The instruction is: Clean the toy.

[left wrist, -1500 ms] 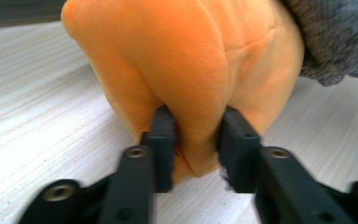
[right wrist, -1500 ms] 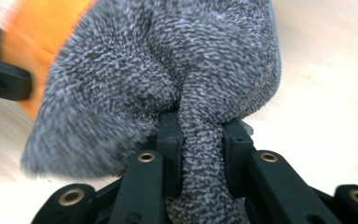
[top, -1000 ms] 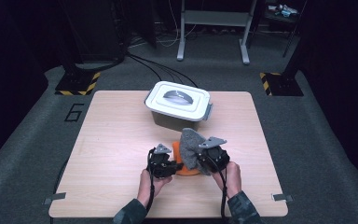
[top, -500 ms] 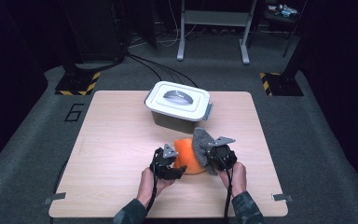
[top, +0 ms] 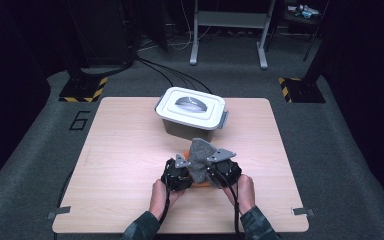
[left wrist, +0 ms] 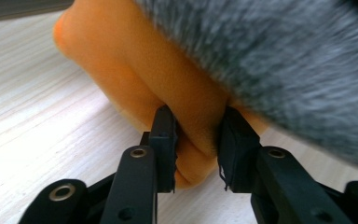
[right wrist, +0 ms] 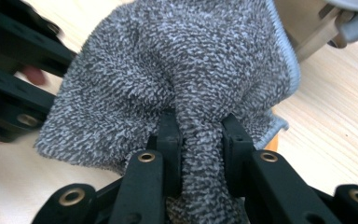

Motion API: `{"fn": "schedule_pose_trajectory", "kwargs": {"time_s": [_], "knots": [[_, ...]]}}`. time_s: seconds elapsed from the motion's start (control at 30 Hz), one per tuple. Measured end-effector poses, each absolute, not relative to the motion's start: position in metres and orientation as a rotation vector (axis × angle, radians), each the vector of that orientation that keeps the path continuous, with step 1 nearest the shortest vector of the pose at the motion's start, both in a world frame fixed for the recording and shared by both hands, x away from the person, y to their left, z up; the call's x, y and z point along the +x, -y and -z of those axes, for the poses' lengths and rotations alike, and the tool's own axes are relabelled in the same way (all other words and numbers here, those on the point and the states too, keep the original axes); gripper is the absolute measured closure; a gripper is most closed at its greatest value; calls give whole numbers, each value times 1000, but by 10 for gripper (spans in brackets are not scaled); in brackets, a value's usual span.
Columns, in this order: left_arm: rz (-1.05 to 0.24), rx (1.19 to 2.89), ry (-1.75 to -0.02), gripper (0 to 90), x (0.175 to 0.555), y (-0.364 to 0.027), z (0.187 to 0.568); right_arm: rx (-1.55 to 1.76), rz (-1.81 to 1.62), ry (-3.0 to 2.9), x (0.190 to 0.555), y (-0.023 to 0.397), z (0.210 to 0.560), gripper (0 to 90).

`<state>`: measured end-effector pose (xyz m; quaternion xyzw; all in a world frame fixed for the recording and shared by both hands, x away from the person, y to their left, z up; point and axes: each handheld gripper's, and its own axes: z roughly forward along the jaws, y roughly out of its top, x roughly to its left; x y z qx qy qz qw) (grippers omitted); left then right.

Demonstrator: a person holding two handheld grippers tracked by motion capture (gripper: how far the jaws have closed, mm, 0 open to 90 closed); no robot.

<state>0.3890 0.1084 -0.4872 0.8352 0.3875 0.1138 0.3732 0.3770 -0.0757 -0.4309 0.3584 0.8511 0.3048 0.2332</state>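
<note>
A soft orange cloth (left wrist: 135,60) lies on the wooden table (top: 120,150), with a grey terry towel (right wrist: 177,60) draped over it. In the high view the grey towel (top: 200,155) covers most of the orange cloth (top: 186,152) between both hands. My left gripper (left wrist: 196,135) has just been closing, and its pads now pinch a fold of the orange cloth. My right gripper (right wrist: 198,140) is shut on a bunched fold of the grey towel. Seen from above, the left gripper (top: 181,171) and right gripper (top: 216,170) sit close together at the table's near middle.
A white lidded box (top: 190,112) with a grey handle stands just beyond the cloths; its corner (right wrist: 307,28) is close behind the towel. The left gripper's black frame (right wrist: 14,70) is near the towel's left side. Bare tabletop lies to either side.
Half a second ago the right gripper held the grey towel further right, with the orange cloth exposed. Now the towel is back over the orange cloth and the grippers are closer together.
</note>
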Motion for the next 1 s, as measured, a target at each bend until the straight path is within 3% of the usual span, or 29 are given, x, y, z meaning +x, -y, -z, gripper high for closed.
{"fn": "schedule_pose_trajectory", "kwargs": {"time_s": [0.53, 0.7, 0.8, 0.87, 1.0], "knots": [[-277, 2115, -993, 696, 392, -111, 488, 1195, -704, -2325, 396, 134, 456, 734], [-271, 2127, -971, 701, 394, -112, 488, 1076, -904, -2275, 378, 118, 423, 731], [-258, 2123, -967, 697, 394, -113, 488, 975, -852, -2341, 382, 93, 423, 731], [-263, 2119, -985, 638, 394, -114, 488, 962, -768, -2359, 391, 85, 436, 734], [-309, 2140, -977, 412, 387, -110, 486, 1071, -860, -2352, 398, 95, 444, 735]]}}
